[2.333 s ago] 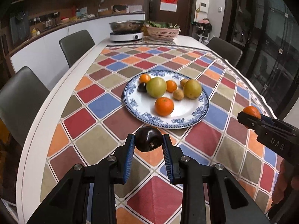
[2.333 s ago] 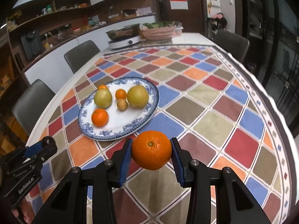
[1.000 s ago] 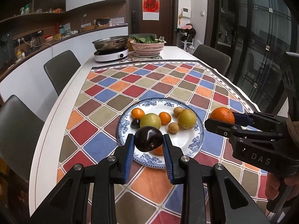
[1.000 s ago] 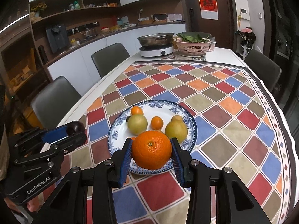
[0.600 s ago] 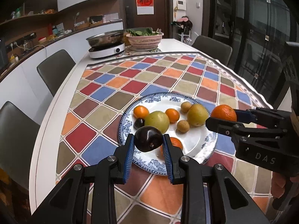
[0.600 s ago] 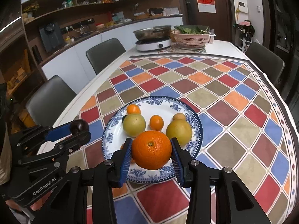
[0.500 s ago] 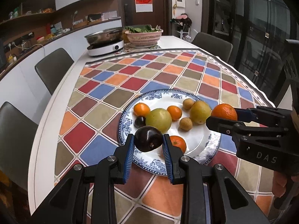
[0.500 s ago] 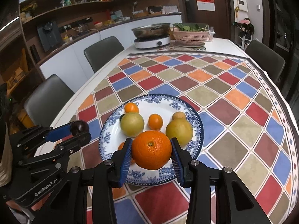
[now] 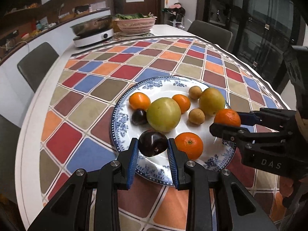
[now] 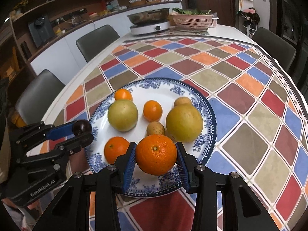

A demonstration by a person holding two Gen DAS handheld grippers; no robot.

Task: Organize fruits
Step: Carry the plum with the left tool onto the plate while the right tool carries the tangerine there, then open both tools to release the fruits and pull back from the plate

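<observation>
My left gripper is shut on a dark purple plum and holds it above the near rim of the blue-and-white plate. My right gripper is shut on an orange above the plate's near right part. The orange also shows in the left wrist view, and the plum in the right wrist view. On the plate lie two green-yellow round fruits, several small oranges, two small tan fruits and another dark plum.
The plate sits on a checkered tablecloth on a white table. At the far end stand an induction cooker with a steel pan and a pink basket of greens. Grey chairs stand around the table.
Both grippers have moved forward and down toward the plate, each still holding its fruit. The fruits on the plate have not moved.
</observation>
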